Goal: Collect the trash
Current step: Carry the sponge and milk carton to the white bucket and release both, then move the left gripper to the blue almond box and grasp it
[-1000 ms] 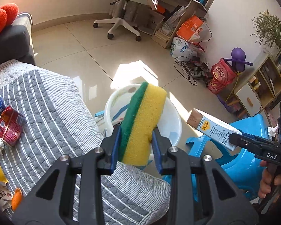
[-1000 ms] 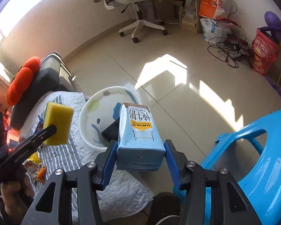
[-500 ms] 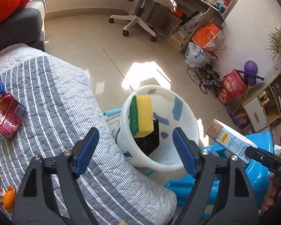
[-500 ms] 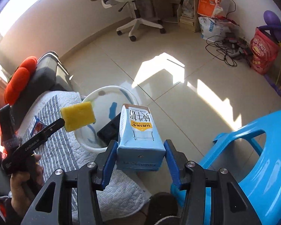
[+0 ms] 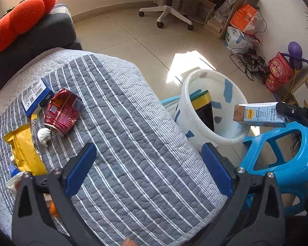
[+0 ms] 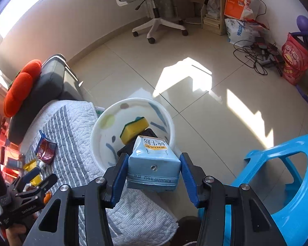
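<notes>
The right tool pinches a waxy, pale-blue rectangular milk carton between blue pads, tilted steeply down over the bucket's near rim. At nine o'clock, the left tool hangs over the quilted striped bedspread, its jaws opening with nothing between them. Beyond, a spongy yellow-green block lies in the smooth white round bucket, with a dented red can on the bedspread at ten o'clock.
</notes>
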Demonstrator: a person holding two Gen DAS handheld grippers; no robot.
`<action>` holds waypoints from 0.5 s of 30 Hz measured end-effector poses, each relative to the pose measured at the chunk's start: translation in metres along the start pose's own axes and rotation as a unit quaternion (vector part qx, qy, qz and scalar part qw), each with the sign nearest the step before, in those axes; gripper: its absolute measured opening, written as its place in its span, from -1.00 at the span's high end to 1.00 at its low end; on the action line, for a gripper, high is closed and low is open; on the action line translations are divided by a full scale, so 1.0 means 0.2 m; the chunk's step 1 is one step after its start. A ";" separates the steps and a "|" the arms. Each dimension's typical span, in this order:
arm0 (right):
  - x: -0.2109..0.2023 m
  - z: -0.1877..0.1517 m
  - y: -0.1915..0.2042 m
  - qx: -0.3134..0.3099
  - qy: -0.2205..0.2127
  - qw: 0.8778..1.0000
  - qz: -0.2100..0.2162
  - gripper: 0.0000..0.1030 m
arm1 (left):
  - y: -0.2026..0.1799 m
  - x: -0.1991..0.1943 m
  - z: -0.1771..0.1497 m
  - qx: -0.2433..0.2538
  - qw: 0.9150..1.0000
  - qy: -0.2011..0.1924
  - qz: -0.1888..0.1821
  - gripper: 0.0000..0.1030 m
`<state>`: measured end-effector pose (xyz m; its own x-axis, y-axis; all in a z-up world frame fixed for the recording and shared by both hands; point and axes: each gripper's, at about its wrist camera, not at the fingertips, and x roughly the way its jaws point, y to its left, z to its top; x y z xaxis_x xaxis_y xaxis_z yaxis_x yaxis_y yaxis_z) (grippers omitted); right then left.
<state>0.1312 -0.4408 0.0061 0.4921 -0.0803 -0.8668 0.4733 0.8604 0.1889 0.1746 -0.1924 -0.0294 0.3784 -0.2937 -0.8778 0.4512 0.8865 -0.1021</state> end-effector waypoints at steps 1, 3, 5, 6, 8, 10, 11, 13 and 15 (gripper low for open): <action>0.02 0.01 0.02 -0.001 0.000 1.000 0.000 0.00 | 0.02 -0.01 -0.01 0.000 1.000 0.001 0.002 -0.97; 0.05 0.02 0.05 -0.005 0.000 1.000 -0.002 0.00 | 0.05 -0.03 -0.02 -0.001 1.000 0.004 0.006 -0.97; 0.08 0.03 0.09 -0.015 -0.003 1.000 -0.005 0.00 | 0.09 -0.05 -0.04 -0.003 1.000 0.005 0.011 -0.98; 0.09 0.04 0.11 -0.020 -0.007 1.000 -0.008 -0.01 | 0.12 -0.06 -0.05 -0.004 1.000 0.005 0.014 -0.98; 0.11 0.04 0.14 -0.025 -0.006 1.000 -0.013 -0.23 | 0.16 -0.09 -0.06 -0.006 1.000 0.003 0.018 -0.98; 0.12 0.04 0.17 -0.025 0.000 1.000 -0.014 -0.46 | 0.21 -0.13 -0.08 -0.008 1.000 -0.001 0.023 -0.98; 0.11 0.04 0.18 -0.026 0.000 1.000 -0.013 -0.47 | 0.23 -0.14 -0.08 -0.009 1.000 -0.002 0.025 -0.98; 0.10 0.02 0.22 -0.033 0.001 0.999 -0.013 -0.48 | 0.28 -0.16 -0.10 -0.012 0.999 -0.002 0.032 -0.98; 0.09 0.00 0.26 -0.041 0.004 0.999 -0.016 -0.51 | 0.32 -0.17 -0.12 -0.014 0.999 0.003 0.038 -0.98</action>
<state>0.1646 -0.3981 0.0012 0.4719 -0.1041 -0.8755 0.4272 0.8957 0.1238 0.1707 -0.1175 -0.0185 0.4061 -0.2224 -0.8863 0.3980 0.9162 -0.0475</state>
